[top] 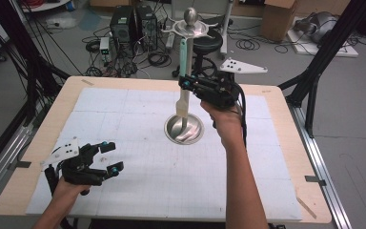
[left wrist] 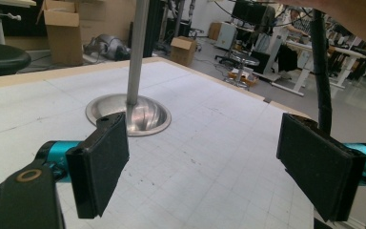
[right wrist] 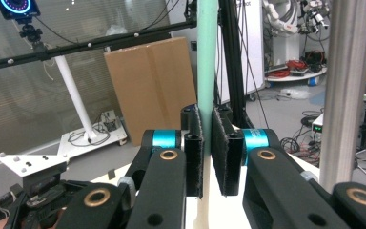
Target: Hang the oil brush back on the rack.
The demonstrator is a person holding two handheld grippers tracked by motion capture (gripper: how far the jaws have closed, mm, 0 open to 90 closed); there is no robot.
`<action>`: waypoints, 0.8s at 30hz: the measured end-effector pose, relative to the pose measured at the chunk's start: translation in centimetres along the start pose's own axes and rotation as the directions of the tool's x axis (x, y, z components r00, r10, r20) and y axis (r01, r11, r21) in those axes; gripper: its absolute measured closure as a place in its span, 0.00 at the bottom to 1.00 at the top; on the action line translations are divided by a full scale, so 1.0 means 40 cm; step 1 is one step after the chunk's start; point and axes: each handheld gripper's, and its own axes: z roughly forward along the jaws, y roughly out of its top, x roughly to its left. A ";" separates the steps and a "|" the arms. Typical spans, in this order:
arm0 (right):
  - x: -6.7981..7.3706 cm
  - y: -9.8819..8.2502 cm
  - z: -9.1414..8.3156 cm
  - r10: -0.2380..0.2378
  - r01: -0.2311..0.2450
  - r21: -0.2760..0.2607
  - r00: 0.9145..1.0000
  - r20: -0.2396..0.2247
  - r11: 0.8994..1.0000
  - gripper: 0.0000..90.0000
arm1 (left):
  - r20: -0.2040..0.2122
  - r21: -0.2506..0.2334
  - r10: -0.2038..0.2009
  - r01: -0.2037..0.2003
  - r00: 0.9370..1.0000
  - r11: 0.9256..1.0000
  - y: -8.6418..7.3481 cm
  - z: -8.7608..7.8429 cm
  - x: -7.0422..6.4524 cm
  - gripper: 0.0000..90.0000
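Pale wooden desk point(top: 286, 157) with a white gridded mat point(top: 138, 181) on top; behind it a black round stool point(top: 206, 42), cardboard boxes point(top: 277, 18), tangled cables point(top: 124, 67).

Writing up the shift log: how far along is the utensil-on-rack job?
Done: the right gripper is shut on the mint-handled utensil and holds it upright beside the rack's pole, above the round steel base.
In hand: bringing the handle's top near the hooks.
Left: it isn't visibly hooked yet. Hanging and release remain.
The left gripper waits open, holding nothing.
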 end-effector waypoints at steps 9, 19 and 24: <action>-0.014 -0.004 0.007 0.011 -0.011 0.009 1.000 0.008 1.000 0.93 | 0.000 -0.001 0.003 -0.003 1.000 1.000 0.001 -0.002 0.001 0.21; -0.018 -0.011 0.002 -0.001 0.000 0.029 0.999 0.040 1.000 0.78 | -0.007 -0.010 -0.002 0.002 1.000 1.000 -0.001 -0.004 0.002 0.21; -0.018 -0.038 -0.023 -0.008 0.006 0.019 0.994 0.111 1.000 0.54 | -0.020 -0.024 -0.004 0.004 1.000 1.000 -0.003 -0.008 0.005 0.20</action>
